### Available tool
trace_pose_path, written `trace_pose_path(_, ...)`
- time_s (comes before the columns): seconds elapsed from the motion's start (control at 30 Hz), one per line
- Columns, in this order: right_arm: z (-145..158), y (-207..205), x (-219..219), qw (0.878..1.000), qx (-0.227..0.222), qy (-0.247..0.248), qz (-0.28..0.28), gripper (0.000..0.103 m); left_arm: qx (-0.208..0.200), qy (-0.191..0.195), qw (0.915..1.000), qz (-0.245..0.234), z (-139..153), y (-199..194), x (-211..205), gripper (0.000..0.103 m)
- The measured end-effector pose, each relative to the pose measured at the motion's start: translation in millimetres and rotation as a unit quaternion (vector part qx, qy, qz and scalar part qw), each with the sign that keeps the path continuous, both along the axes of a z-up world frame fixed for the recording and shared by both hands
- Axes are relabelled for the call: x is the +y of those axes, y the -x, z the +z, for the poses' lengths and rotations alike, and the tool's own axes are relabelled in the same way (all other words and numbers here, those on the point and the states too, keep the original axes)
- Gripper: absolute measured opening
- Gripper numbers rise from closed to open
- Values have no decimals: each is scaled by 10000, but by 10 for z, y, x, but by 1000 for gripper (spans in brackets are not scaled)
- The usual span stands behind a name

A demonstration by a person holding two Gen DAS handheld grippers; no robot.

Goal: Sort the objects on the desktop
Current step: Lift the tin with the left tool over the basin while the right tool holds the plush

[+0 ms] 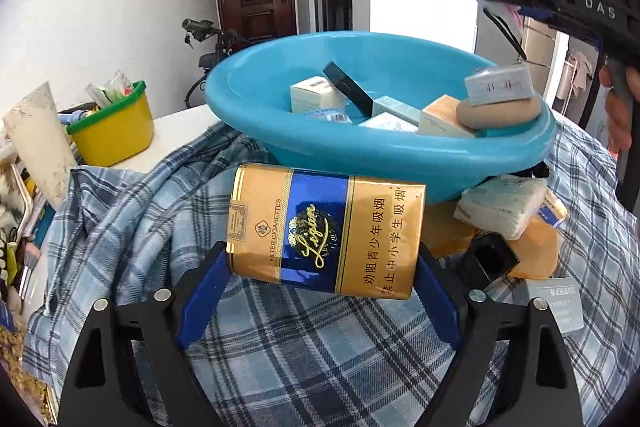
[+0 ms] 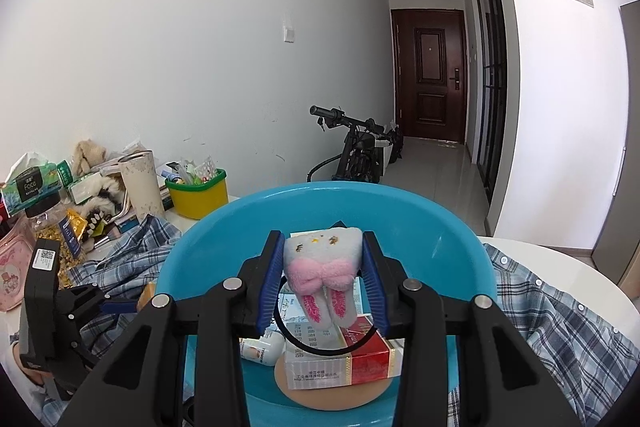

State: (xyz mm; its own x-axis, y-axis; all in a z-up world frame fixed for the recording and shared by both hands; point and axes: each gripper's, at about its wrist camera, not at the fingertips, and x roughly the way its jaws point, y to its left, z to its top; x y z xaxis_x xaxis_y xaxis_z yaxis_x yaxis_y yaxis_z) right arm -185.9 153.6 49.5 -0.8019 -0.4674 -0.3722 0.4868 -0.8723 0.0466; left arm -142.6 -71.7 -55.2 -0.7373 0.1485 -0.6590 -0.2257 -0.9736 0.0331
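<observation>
Left tool (image 1: 322,269) squeezing gold and blue cigarette pack (image 1: 326,231) by its two ends, holding it up over checked shirt (image 1: 280,347), just in front of blue basin (image 1: 380,147)

Right tool (image 2: 325,281) squeezing soft plush toy (image 2: 322,267) with pink bow, black loop (image 2: 332,349) hanging under it, tool shut tight on toy, hovering over basin

Basin sitting on shirt on tabletop, holding small boxes, red pack (image 2: 366,357), round tan pad (image 1: 498,113)

Yellow tub (image 1: 114,131) sitting far left, full of small stuff
</observation>
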Motion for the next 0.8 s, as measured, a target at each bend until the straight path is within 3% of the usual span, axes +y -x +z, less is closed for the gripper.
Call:
trace_pose_path(0.33,-10,13,-15,10000,3,-11,1,37,165,-54,9994,311,244,-365,-267,89)
trace_pose_path(0.63,13,-14,2,10000,63,21,-9,37,1211,-438,9886,778,1071,-726,-470,89)
trace_pose_path(0.8,12,-11,14,10000,46,47,-4,37,1632,-247,9837,713,1447,-573,-189,89)
